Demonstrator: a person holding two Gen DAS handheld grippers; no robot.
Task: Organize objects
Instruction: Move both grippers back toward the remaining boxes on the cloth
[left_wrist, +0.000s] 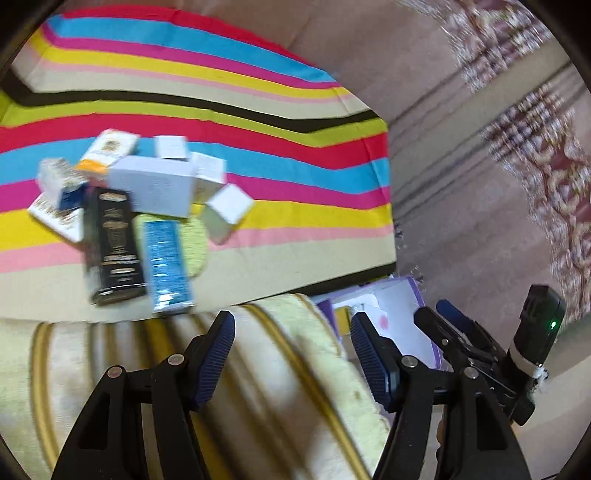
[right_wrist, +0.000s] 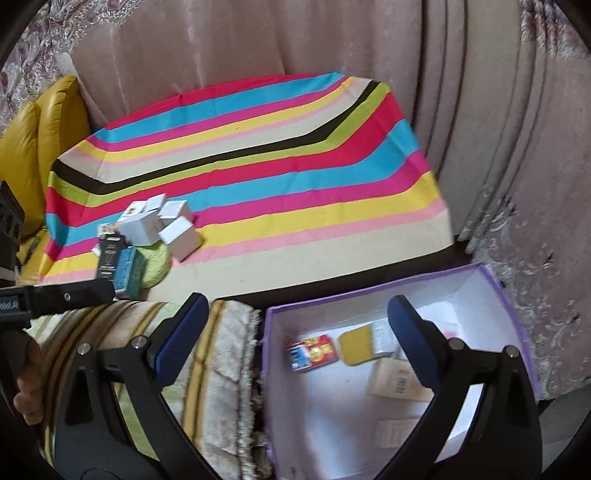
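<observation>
On the striped cloth (right_wrist: 280, 173), near its front left corner, one heap of small boxes (right_wrist: 147, 236) lies on one green pad (right_wrist: 157, 264). The heap holds about five white or mostly white boxes, one tall black box (left_wrist: 112, 245) and one blue box (left_wrist: 166, 264); others are partly hidden. One purple-walled storage box (right_wrist: 506, 291) holds at least four small packs: one red-and-blue (right_wrist: 314, 351), one yellow (right_wrist: 356, 343), two pale.
</observation>
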